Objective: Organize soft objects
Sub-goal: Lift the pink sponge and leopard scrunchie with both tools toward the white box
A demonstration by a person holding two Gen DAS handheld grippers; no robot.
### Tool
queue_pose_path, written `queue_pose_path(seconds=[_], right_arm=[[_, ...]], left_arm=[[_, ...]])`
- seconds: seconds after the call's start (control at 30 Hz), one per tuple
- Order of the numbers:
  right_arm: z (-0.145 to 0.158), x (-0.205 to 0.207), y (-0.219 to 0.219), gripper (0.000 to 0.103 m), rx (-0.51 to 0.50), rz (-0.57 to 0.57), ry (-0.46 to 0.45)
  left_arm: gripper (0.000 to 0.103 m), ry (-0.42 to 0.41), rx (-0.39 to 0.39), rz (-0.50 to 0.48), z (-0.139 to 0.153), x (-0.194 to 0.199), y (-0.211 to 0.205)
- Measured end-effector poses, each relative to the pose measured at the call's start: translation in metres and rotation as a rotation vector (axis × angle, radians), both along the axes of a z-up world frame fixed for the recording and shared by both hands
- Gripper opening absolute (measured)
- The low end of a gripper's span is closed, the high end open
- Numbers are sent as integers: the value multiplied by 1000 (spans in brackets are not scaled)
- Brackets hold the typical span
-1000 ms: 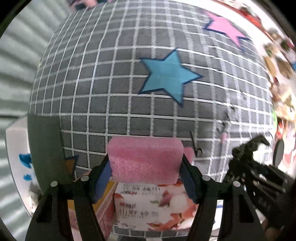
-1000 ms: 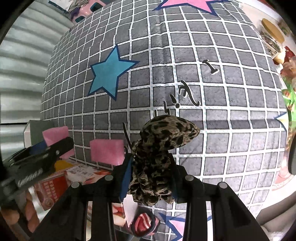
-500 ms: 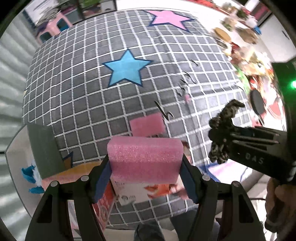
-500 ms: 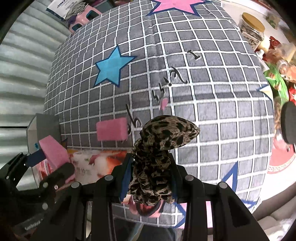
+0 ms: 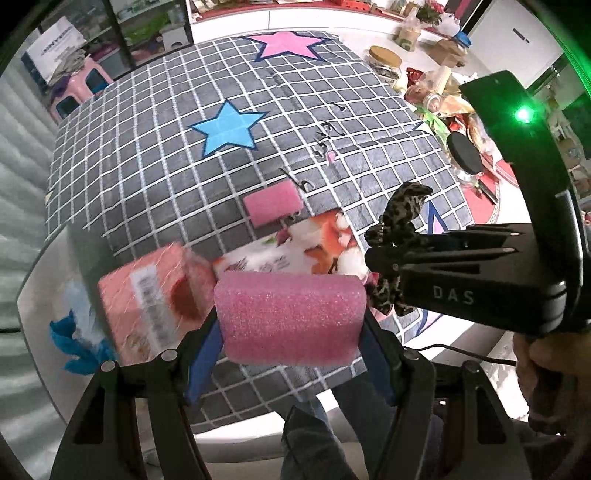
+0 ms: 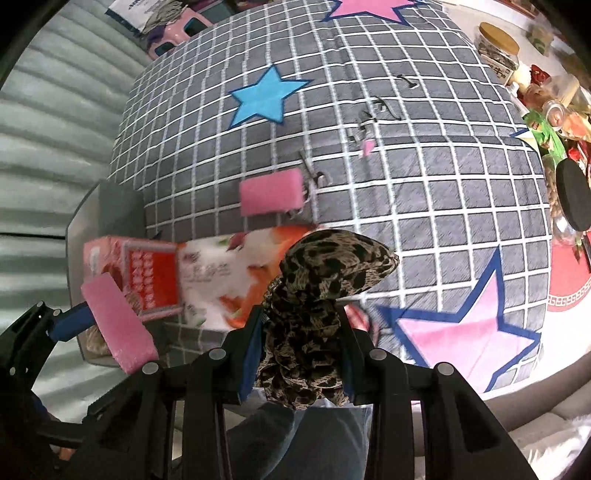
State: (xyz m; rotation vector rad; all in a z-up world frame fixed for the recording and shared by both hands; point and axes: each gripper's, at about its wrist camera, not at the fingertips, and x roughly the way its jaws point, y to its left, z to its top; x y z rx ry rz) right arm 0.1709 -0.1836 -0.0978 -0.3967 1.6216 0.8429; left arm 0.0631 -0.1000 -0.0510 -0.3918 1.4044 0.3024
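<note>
Left edge, left wrist view: blue feathery item lying on a pale surface beside the grid-patterned cloth; blurred, cannot tell what it is.

Next right: pink carton with a barcode strip, tilted, motion-blurred. It sits just beside a white packet printed with orange and red flowers; the two appear to touch along one edge.

Left claw: closed on a pink sponge, squeezed between the blue-padded fingers. Sponge is held above the cloth, in front of the carton and packet. In the right wrist view the same sponge shows end-on at lower left.

Centre: second pink sponge lying flat on the cloth, just beyond the flowered packet, apart from both claws. Small dark hair clips lie near it; a tiny pink scrap further back.

Cloth motifs: blue star mid-cloth, pink star at the far end, another pink star at the near right corner.

Right claw: clamped on a leopard-print scrunchie, fabric bunched between the fingers and bulging above them, held over the near edge of the cloth.

Far right: tabletop with jars and clutter, too small to identify.
</note>
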Motion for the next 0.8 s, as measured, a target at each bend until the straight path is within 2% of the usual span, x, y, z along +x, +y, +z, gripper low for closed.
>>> queue_pose_path(seconds=[0.2,0.47,0.8], right_arm=[[17,-32,11,38,17,28,0],[37,-75,35,38,53,120,-12],[66,-132,82,38,114,299,-41]], left_arm=[[72,-15,31,41,12,-39,8],[72,-41,76,152,30,-91,25],[72,-57,134,396,42,-164,66]])
